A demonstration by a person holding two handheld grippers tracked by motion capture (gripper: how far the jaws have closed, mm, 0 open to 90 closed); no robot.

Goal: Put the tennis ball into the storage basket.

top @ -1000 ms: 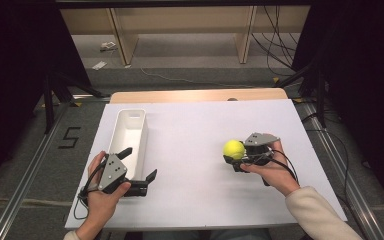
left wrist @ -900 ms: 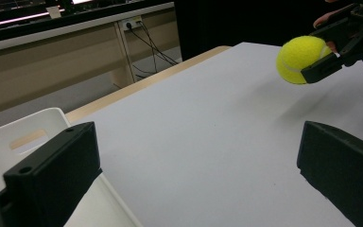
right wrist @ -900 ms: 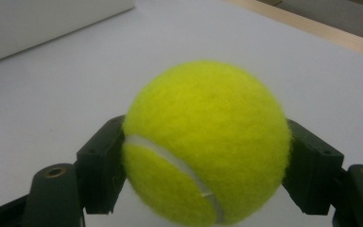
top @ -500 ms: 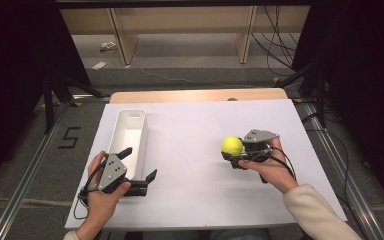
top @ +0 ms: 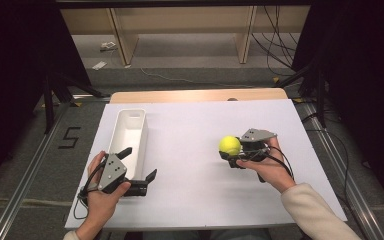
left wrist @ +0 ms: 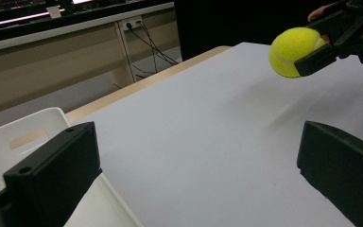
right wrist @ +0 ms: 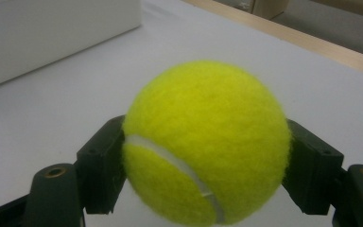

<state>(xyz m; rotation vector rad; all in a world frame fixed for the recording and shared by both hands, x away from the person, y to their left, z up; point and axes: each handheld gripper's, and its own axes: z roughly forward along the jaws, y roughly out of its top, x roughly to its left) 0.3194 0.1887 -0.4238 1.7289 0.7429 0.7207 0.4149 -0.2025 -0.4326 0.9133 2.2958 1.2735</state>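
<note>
At the left of the tabletop (top: 190,200) a long white bin (top: 129,132) lies with its open top up, nothing visible inside it from above. Just beside its near end the left gripper (top: 139,169) rests low on the white sheet, jaws wide apart with nothing between them; in the left gripper view one jaw sits over the bin's corner.

To the right, well apart from the bin, the right gripper (top: 231,154) has its jaws clamped on a yellow ball (top: 229,145), one jaw on each side around its middle. The left gripper view shows the ball (left wrist: 295,51) lifted clear of the sheet, a soft shadow below it. In the right gripper view the ball (right wrist: 207,142) bulges well past the short jaws, so only a small part of its surface is pinched.

My guess is the ball is bound for the bin. The grip is the weak point: a round, fuzzy ball caught by narrow pads could squirt out if the hand tilts or eases off on the way across, and it would roll off the tabletop. Letting go too high over the bin may bounce it back out. The left gripper, parked at the bin's near end, could also get bumped.
</note>
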